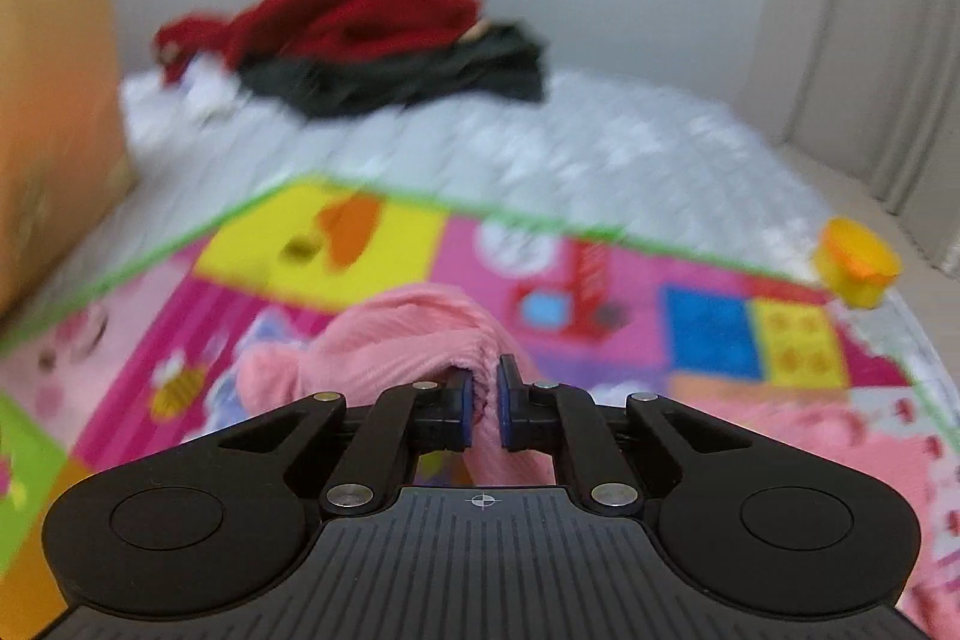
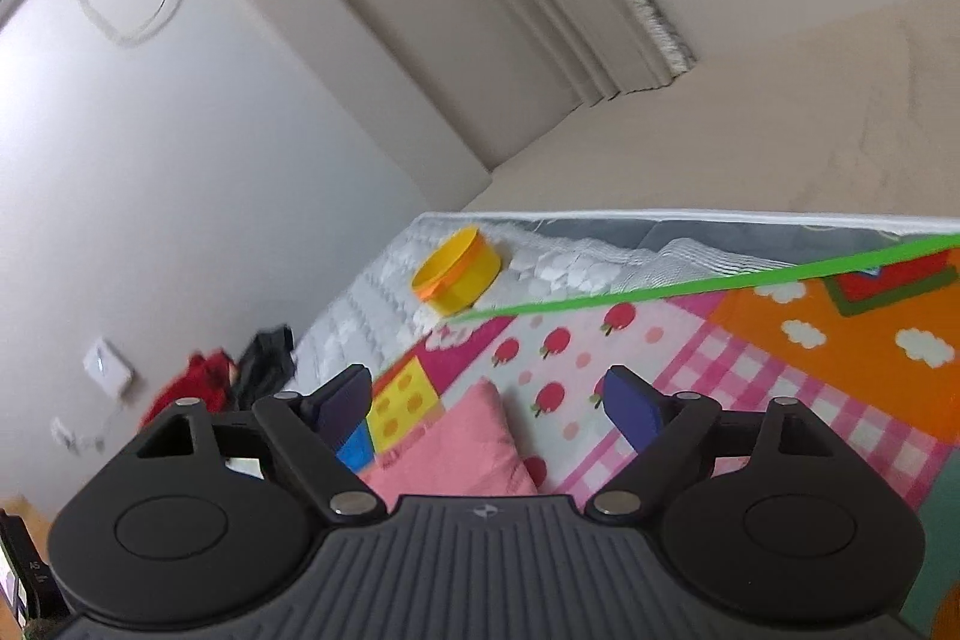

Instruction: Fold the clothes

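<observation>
A pale-walled room held a bed with a white quilted mattress (image 1: 540, 148), and over the near part of it lay a bright play mat (image 1: 372, 244) printed with coloured squares, apples and clouds, edged in green. A drawn curtain (image 2: 540, 10) hung along the far side. At the back of the mattress, against the wall, sat a loose heap of clothes: a red garment (image 1: 354, 16) on top of a dark garment (image 1: 420, 76), neither lying flat. A small yellow tub (image 2: 459, 271) stood on the mattress just beside the mat's green edge.

The pink garment (image 1: 414, 334) lay on the mat, close in front of both grippers. It looked soft, ribbed and light, bunching and drooping where it was lifted. The left gripper (image 1: 485, 403) had its jaws drawn narrow, pinching a gathered fold of this pink cloth and raising it off the mat. The right gripper (image 2: 489, 409) had its jaws spread wide, holding nothing, with a corner of the pink cloth lying below and between them.

Cloth this limp would likely sag and slip from any single hold, so an edge or corner seemed a better place to take it than the bunched middle.
</observation>
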Available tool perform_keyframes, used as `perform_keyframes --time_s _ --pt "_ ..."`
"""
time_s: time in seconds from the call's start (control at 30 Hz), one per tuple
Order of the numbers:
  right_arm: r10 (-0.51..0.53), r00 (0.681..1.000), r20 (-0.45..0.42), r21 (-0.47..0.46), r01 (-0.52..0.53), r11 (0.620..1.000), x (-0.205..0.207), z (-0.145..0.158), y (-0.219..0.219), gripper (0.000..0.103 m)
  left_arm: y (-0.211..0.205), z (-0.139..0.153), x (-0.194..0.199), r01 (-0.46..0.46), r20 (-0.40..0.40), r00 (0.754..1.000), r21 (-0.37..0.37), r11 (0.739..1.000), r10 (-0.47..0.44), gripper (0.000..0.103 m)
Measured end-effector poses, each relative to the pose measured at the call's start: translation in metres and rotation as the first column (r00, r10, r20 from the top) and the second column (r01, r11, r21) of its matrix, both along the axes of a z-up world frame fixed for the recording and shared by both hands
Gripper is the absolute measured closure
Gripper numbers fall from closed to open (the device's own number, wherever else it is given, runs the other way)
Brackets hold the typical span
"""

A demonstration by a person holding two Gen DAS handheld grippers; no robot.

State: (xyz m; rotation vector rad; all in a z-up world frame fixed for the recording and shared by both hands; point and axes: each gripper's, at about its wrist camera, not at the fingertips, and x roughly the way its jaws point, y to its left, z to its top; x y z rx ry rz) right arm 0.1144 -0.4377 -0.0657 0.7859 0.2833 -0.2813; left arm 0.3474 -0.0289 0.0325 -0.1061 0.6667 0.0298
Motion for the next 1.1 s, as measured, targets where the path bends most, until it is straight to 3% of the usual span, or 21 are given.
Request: perform_keyframes --time_s 0.2,0.37,0.47,0.5,0.57,0.63,0.77,0.87,0.93,1.0,1.03,1.07,1.1 --pt "-0.031 0.999 0.010 0.054 0.030 0.998 -0.006 -0.002 -0.015 0.016 -0.091 0.019 -0.015 0.215 0.048 0.975 0.004 0.977 -0.215 0.095" --pt "-0.044 0.999 0.005 0.118 0.043 0.992 -0.010 -0.009 -0.029 0.014 -0.166 0.021 -0.030 0.399 0.059 0.915 0.005 0.917 -0.399 0.094" --pt "-0.038 0.999 -0.001 0.128 0.037 0.991 -0.010 -0.011 -0.032 0.011 -0.193 -0.003 -0.043 0.516 0.021 0.856 0.009 0.856 -0.516 0.080" --pt "-0.034 0.999 -0.003 0.129 0.034 0.991 -0.009 -0.012 -0.033 0.010 -0.200 -0.011 -0.047 0.548 0.007 0.837 0.011 0.837 -0.548 0.068" --pt "-0.020 1.000 -0.013 0.122 0.022 0.992 -0.008 -0.012 -0.032 0.008 -0.203 -0.025 -0.055 0.568 -0.024 0.823 0.017 0.823 -0.568 0.061" --pt "0.005 1.000 -0.030 0.106 -0.002 0.994 -0.004 -0.012 -0.029 0.006 -0.193 -0.038 -0.061 0.549 -0.056 0.834 0.005 0.836 -0.548 0.058" --pt "0.062 0.995 -0.075 0.051 -0.059 0.997 0.006 -0.012 -0.018 0.005 -0.148 -0.056 -0.070 0.422 -0.119 0.900 -0.010 0.907 -0.420 0.049" --pt "0.109 0.988 -0.107 -0.008 -0.110 0.994 0.012 -0.011 -0.005 0.005 -0.105 -0.067 -0.087 0.352 -0.112 0.929 -0.016 0.936 -0.351 0.039" --pt "0.139 0.981 -0.137 -0.073 -0.150 0.986 0.017 -0.011 0.009 0.013 -0.084 -0.077 -0.094 0.335 -0.093 0.937 -0.024 0.942 -0.336 0.029" --pt "0.170 0.969 -0.178 -0.132 -0.195 0.972 0.024 -0.011 0.023 0.040 -0.067 -0.087 -0.098 0.333 -0.063 0.940 -0.055 0.941 -0.336 0.028" --pt "0.194 0.960 -0.203 -0.142 -0.225 0.964 0.029 -0.013 0.030 0.047 -0.058 -0.092 -0.098 0.335 -0.047 0.939 -0.083 0.939 -0.340 0.025" --pt "0.234 0.945 -0.230 -0.134 -0.269 0.954 0.038 -0.015 0.037 0.060 -0.053 -0.095 -0.098 0.342 -0.051 0.936 -0.109 0.933 -0.349 0.024" --pt "0.276 0.929 -0.245 -0.122 -0.312 0.942 0.047 -0.017 0.044 0.063 -0.048 -0.098 -0.095 0.361 -0.071 0.925 -0.133 0.923 -0.372 0.024"
